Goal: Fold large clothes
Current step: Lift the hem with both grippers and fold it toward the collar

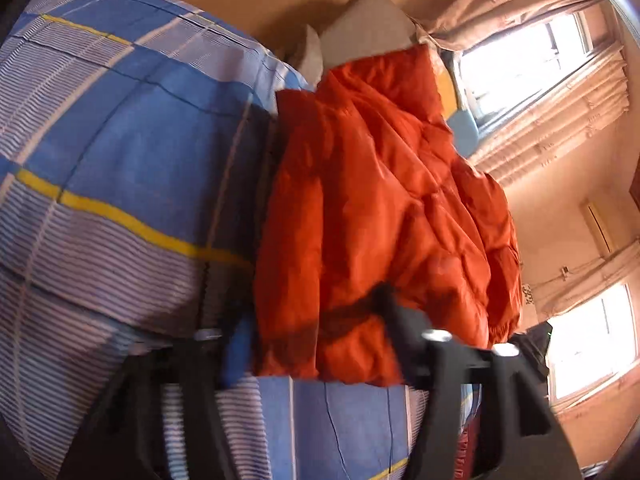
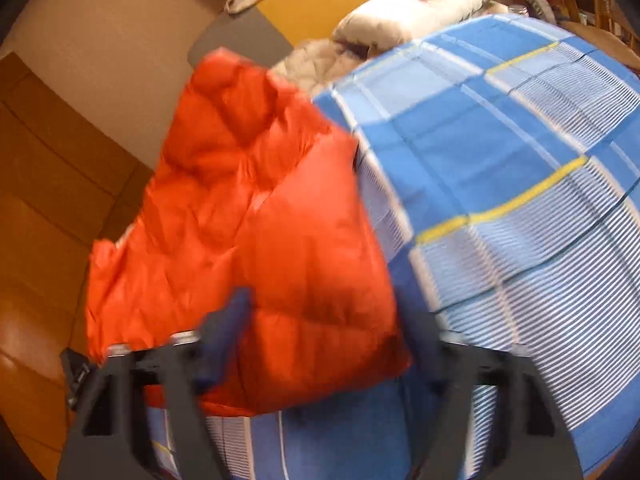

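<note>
I am looking along both sets of fingers at the orange puffer jacket [image 1: 372,216], which is lying on the blue checked bedsheet [image 1: 120,132]. In the left wrist view my left gripper [image 1: 316,320] is straddling the jacket's near hem at 6 o'clock, jaws partly apart; blur hides whether the pads are pressing, so I cannot tell if I am gripping. In the right wrist view my right gripper [image 2: 332,320] is straddling the near edge of the jacket [image 2: 248,216] too, and there too I cannot tell. The jacket's long axis is running away from both grippers toward 12 o'clock. Neither hand looks nearer, so I am judging a 2-handed lift of the near edge next.
</note>
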Demonstrator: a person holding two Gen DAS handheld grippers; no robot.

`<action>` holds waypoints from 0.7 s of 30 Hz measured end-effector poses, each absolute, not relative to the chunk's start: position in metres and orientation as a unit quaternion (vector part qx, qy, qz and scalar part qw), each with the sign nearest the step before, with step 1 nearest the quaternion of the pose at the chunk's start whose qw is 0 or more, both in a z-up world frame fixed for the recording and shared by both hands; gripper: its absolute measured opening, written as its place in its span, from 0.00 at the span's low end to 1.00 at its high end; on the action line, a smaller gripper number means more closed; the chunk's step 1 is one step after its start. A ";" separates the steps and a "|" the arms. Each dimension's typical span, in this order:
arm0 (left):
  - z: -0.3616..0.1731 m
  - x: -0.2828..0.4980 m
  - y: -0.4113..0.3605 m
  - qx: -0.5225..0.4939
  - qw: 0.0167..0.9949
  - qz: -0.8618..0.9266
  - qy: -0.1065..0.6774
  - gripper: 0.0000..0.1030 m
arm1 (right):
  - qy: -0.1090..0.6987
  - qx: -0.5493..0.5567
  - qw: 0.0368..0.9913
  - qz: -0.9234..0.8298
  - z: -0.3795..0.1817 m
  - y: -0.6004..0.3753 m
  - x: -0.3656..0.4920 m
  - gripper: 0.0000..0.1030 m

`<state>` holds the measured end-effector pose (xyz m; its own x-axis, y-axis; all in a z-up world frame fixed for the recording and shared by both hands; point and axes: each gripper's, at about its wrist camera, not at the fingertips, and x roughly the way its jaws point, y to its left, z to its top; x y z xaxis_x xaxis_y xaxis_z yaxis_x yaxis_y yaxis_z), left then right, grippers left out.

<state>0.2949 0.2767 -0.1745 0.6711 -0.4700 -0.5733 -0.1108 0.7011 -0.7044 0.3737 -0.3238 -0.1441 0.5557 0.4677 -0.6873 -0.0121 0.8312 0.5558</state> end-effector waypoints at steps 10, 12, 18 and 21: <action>-0.126 0.240 0.271 -0.331 0.869 -0.121 0.348 0.08 | 0.408 0.229 0.864 0.187 -0.089 -0.328 0.323 0.11; -0.121 0.220 0.270 -0.328 0.871 -0.122 0.345 0.08 | 0.410 0.221 0.864 0.191 -0.085 -0.333 0.306 0.11; -0.127 0.151 0.262 -0.322 0.867 -0.113 0.363 0.12 | 0.439 0.204 0.855 0.186 -0.097 -0.346 0.239 0.11; -0.130 0.129 0.267 -0.328 0.871 -0.068 0.359 0.43 | 0.451 0.188 0.855 0.172 -0.106 -0.347 0.223 0.17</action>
<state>0.1288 0.2674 -0.1299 0.7333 -0.3538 -0.5806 -0.1171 0.7755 -0.6204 0.2234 -0.3470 -0.1055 0.5331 0.4642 -0.7074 -0.1255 0.8702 0.4765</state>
